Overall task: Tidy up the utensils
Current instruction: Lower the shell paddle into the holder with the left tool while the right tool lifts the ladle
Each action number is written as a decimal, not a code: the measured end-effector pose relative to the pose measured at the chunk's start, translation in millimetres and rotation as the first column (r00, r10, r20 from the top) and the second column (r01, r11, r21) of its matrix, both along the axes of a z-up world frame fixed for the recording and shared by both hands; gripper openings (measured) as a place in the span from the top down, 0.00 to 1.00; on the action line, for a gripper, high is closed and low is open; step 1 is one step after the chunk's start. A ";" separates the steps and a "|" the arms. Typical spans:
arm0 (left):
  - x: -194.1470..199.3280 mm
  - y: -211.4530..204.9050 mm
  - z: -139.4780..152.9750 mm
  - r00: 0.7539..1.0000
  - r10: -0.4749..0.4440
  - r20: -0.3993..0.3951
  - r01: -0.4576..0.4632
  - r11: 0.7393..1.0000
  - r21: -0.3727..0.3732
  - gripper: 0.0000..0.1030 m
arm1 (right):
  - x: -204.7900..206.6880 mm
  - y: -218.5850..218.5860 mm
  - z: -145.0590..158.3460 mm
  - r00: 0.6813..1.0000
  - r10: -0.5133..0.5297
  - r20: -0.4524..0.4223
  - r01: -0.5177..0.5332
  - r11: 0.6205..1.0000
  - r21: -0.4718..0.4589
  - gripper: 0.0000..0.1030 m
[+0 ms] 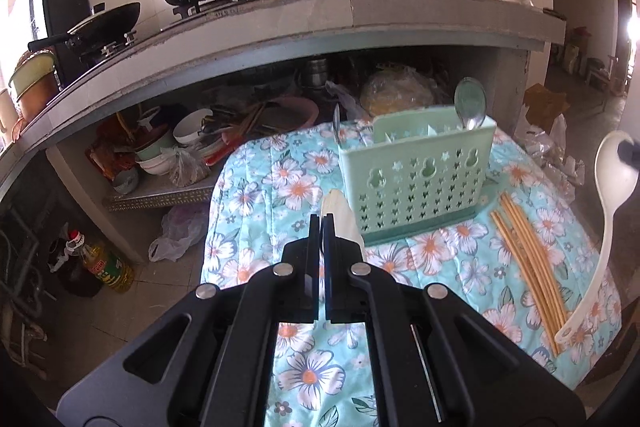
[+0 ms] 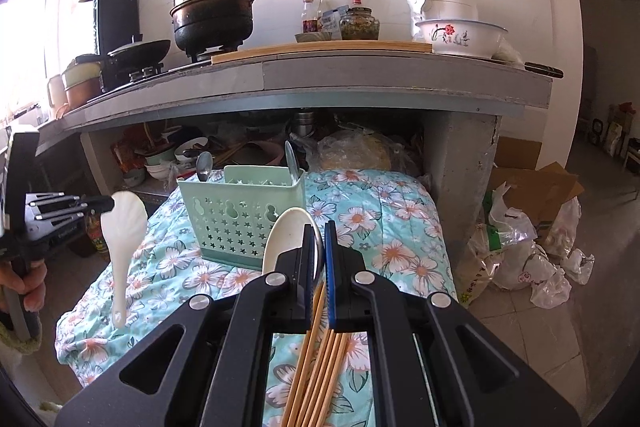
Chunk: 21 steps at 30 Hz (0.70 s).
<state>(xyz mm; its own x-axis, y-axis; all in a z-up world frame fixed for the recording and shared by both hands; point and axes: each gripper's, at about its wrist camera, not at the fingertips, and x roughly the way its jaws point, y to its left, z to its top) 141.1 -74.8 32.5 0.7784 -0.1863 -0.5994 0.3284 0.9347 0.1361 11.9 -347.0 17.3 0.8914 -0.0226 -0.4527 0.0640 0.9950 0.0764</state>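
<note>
- The left tool (image 1: pixel 322 223) is clenched on a white spoon (image 2: pixel 122 231); its handle hangs down, bowl up.
- The right tool (image 2: pixel 319 231) grips a cream spoon (image 1: pixel 610 223) by the bowl.
- Chopsticks (image 1: pixel 528 267) lie lengthwise beside the green holder (image 1: pixel 416 179) on the bench (image 1: pixel 280 171).

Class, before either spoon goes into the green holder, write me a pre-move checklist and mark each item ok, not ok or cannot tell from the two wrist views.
1. Left gripper shut on its white rice spoon: ok, spoon hangs clear of the cloth.
2. Right gripper shut on the second white spoon: ok, gripped at the bowl.
3. Green holder upright on the floral cloth: ok.
4. Free space in the holder: cannot tell; two metal spoons already stand in it.
5. Chopsticks out of the way: ok, lying on the cloth beside the holder.
6. Grip firmness on either spoon: cannot tell.
</note>
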 end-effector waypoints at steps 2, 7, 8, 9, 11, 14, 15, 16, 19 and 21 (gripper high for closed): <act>4.8 2.8 20.8 0.999 0.001 0.038 0.000 0.999 -0.038 0.99 | -0.8 -0.5 -0.5 1.000 0.001 0.001 -0.001 1.000 0.009 0.95; 22.8 2.8 75.2 0.985 0.032 0.167 -0.010 0.991 -0.134 0.99 | -2.8 -1.7 -1.6 1.000 0.004 0.004 -0.004 1.000 0.018 0.95; 27.2 2.3 84.3 0.981 0.040 0.190 -0.010 0.988 -0.154 0.99 | -3.0 -1.7 -1.8 1.000 0.003 0.004 -0.003 1.000 0.020 0.95; 31.0 1.1 91.4 0.977 0.044 0.207 -0.008 0.985 -0.173 0.99 | -3.1 -2.6 -2.2 1.000 0.002 0.004 -0.002 1.000 0.022 0.95; 42.0 -2.2 102.3 0.971 0.056 0.232 -0.007 0.978 -0.207 0.99 | -3.9 -4.9 -2.5 1.000 0.001 0.004 -0.001 1.000 0.028 0.95; 60.2 -9.7 110.2 0.962 0.072 0.262 -0.003 0.968 -0.253 0.99 | -4.3 -7.0 -2.7 1.000 -0.002 0.002 0.002 0.999 0.035 0.95; 66.7 -13.8 111.2 0.960 0.076 0.271 -0.002 0.964 -0.265 0.99 | -4.2 -7.7 -2.7 1.000 -0.003 0.001 0.003 0.999 0.035 0.95; 72.9 -17.2 111.8 0.957 0.081 0.277 -0.002 0.962 -0.272 0.99 | -4.3 -7.9 -2.9 1.000 -0.004 -0.001 0.004 0.999 0.036 0.95; 92.9 -29.0 108.8 0.954 0.091 0.287 -0.006 0.959 -0.284 0.99 | -4.4 -9.1 -3.7 1.000 -0.006 -0.004 0.006 0.999 0.039 0.95; 105.7 -36.7 101.7 0.952 0.095 0.291 -0.014 0.963 -0.269 0.99 | -3.7 -9.7 -4.9 1.000 -0.006 -0.008 0.006 0.999 0.042 0.95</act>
